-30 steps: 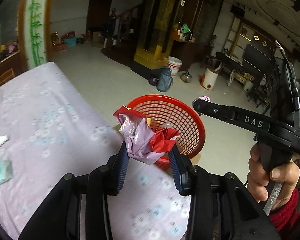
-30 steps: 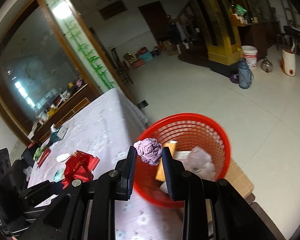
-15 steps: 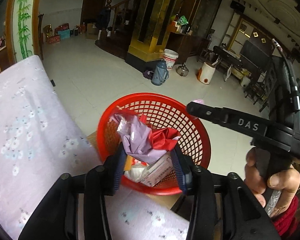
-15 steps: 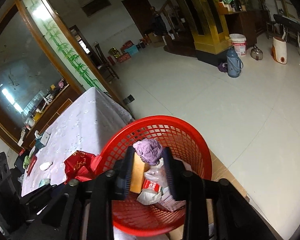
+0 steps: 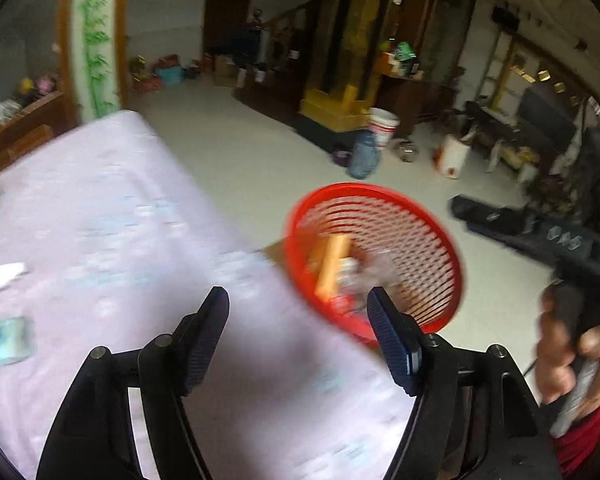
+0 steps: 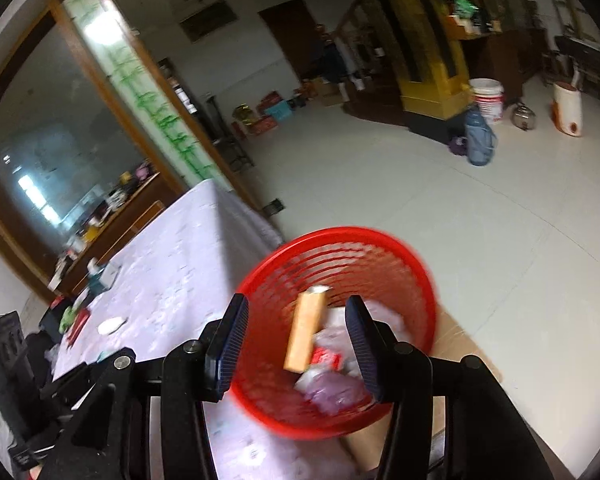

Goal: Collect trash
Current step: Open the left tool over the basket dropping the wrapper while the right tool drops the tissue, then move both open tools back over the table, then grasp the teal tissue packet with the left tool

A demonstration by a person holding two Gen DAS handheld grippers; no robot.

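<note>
Surveying both wrist views, we find the left gripper [image 5: 296, 304] with its jaws spread wide and nothing between them, poised over the lilac flowered tablecloth [image 5: 100, 216]. Our right gripper [image 6: 296, 330] is likewise spread and empty, positioned above the red mesh basket [image 6: 404, 248]. In the left view the right gripper [image 5: 540, 236] also appears as a blurred dark bar, gripped by the person's right hand [image 5: 572, 344] with a red sleeve below it.

Surroundings: a white scrap [image 5: 4, 276] and a small teal packet [image 5: 10, 338] lie on the cloth well to the left of the left gripper. Further clutter sits at the table's far end [image 6: 96, 276]. On the floor beyond stand a white bucket [image 6: 487, 98], a blue bottle [image 6: 479, 140], a kettle [image 6: 523, 114] and a white-and-orange container [image 6: 567, 108], all well apart from the basket.

Edges and clearance: the table's edge runs just beside the basket, and pale tiled floor [image 6: 420, 184] lies open behind it. The basket rests on a brown cardboard box [image 6: 452, 336].

Container contents: the basket holds an upright tan box [image 6: 306, 332], a crumpled purple wad [image 6: 332, 394], a red-and-white wrapper [image 6: 326, 356] and clear plastic. Motion blur hides finer detail.
</note>
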